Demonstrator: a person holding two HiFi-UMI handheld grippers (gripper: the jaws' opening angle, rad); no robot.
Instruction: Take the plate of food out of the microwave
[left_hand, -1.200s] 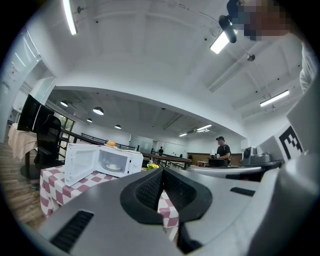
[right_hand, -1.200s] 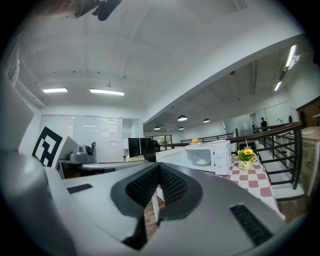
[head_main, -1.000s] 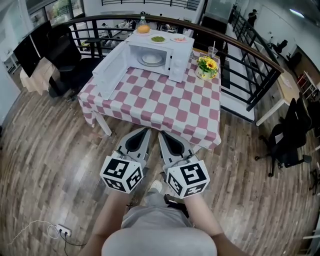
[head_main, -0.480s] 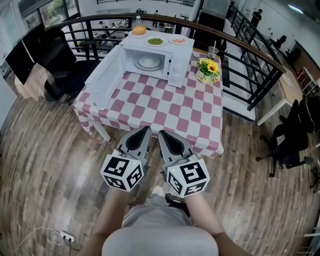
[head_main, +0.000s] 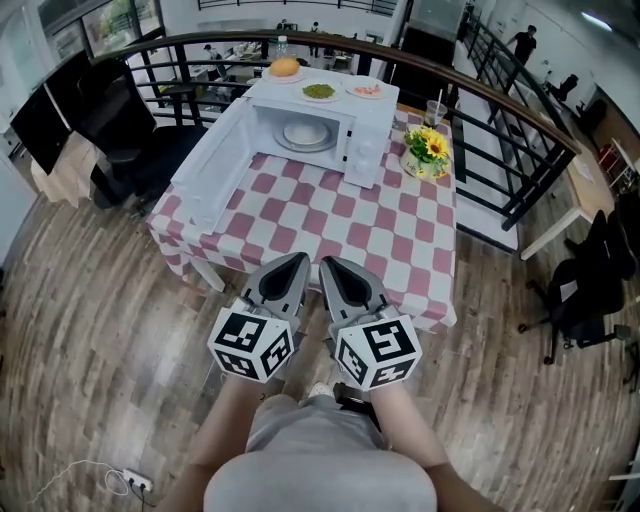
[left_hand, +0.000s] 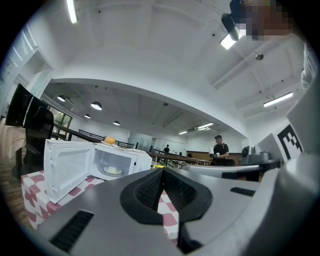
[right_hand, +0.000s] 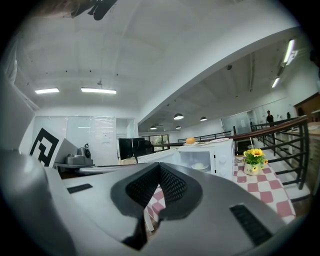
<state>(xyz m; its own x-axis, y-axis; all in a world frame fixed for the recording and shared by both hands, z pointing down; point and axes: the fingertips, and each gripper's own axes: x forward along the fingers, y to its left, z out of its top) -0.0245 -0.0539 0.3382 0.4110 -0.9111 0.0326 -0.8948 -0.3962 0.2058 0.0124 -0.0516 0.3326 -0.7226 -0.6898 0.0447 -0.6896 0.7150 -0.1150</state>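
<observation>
A white microwave (head_main: 345, 125) stands at the far end of a table with a red-and-white checked cloth (head_main: 330, 225), its door (head_main: 215, 160) swung open to the left. Inside it lies a white plate with pale food (head_main: 305, 133), also seen in the left gripper view as the plate (left_hand: 113, 170) and in the right gripper view as the plate (right_hand: 199, 166). My left gripper (head_main: 296, 262) and right gripper (head_main: 328, 264) sit side by side at the table's near edge. Both are shut and hold nothing.
On the microwave's top are an orange (head_main: 285, 67) and two small dishes of food (head_main: 319, 91). A pot of yellow flowers (head_main: 428, 152) and a clear cup (head_main: 436, 111) stand at the table's right. A black railing (head_main: 520, 115) runs behind, an office chair (head_main: 115, 120) at the left.
Both grippers have come forward together toward the table, so their tips now reach its near edge. The jaws stayed shut.
</observation>
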